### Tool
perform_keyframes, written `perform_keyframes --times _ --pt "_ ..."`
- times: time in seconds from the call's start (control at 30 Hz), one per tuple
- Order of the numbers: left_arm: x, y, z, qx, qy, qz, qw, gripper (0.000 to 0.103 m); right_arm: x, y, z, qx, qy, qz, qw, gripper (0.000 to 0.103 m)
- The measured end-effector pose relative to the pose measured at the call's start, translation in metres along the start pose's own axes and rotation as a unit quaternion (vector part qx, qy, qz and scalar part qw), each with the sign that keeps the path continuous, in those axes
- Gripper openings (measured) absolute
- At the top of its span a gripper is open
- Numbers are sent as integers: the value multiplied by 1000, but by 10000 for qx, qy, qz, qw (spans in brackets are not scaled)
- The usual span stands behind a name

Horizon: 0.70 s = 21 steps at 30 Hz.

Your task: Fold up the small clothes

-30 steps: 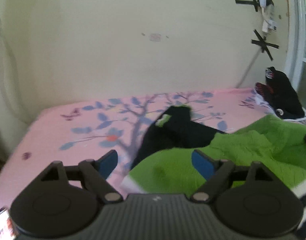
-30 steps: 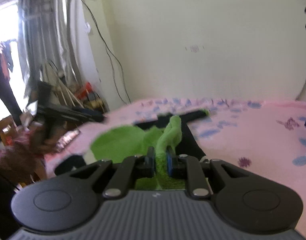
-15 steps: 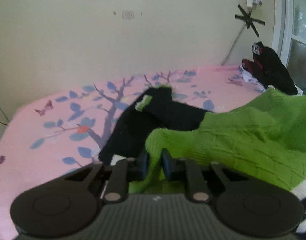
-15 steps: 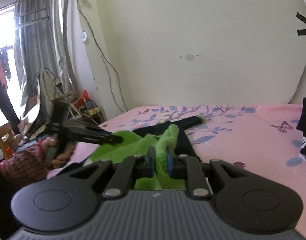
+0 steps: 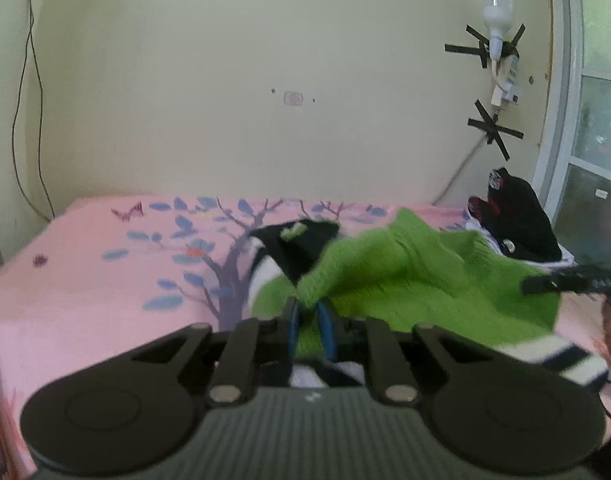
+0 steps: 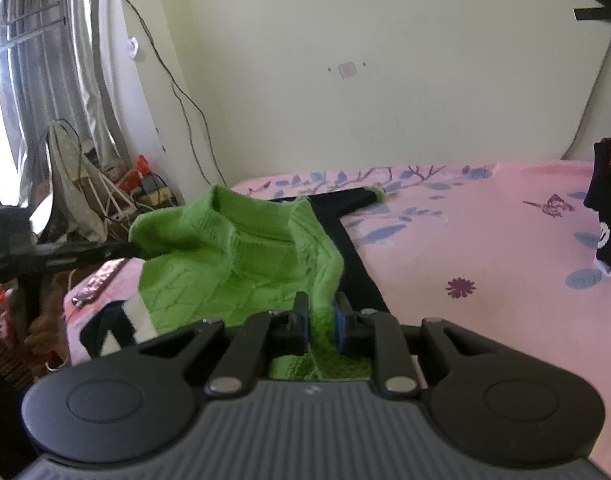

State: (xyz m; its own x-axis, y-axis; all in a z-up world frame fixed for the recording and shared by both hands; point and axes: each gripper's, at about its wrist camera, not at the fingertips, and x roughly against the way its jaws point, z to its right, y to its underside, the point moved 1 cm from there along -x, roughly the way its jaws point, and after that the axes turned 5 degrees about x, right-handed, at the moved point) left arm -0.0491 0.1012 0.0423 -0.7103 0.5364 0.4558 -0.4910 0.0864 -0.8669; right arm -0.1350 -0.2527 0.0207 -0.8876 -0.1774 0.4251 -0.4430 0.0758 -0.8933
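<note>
The step in hand seems to be the lifting and spreading of the garment before the first fold: the green knitted sweater [image 6: 241, 256] is held up between the two tools, with its collar opening turned upward and its black sleeve [image 6: 345, 200] trailing on the pink bed [image 6: 485, 240]. The left tool [image 5: 307, 322] is closed narrow on a bunch of the green knit, which comes out between its blue pads [image 5: 325, 328] and rises away toward the right. The right tool [image 6: 321, 326] is also closed narrow on a fold of the same sweater, at the edge near the black sleeve. In the right wrist view the left tool shows as a dark bar at the far green corner, so the two grips are well apart and the cloth hangs between them, not yet flat. The striped black and white hem [image 5: 545, 354] lies low, close to the left tool. I judge that the next move calls for both tools to pull the sweater out evenly and lay it flat on the bed, keeping the grip firm, since loose knit may slip or bunch.
</note>
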Motion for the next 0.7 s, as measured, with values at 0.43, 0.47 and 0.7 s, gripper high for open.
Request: perform_keyframes --times 0.43,0.47,0.7 --pt "-5 -7 -10 -38 -151 -166 9997 27 -12 1 1 -52 11 -177 9998 30" --pt "-7 -16 -12 -82 -180 -121 9997 34 -12 0 0 -32 18 -186 9998 34" --pt "-66 -59 -19 -454 49 -340 9984 71 -16 -1 2 -137 44 -164 9998 60"
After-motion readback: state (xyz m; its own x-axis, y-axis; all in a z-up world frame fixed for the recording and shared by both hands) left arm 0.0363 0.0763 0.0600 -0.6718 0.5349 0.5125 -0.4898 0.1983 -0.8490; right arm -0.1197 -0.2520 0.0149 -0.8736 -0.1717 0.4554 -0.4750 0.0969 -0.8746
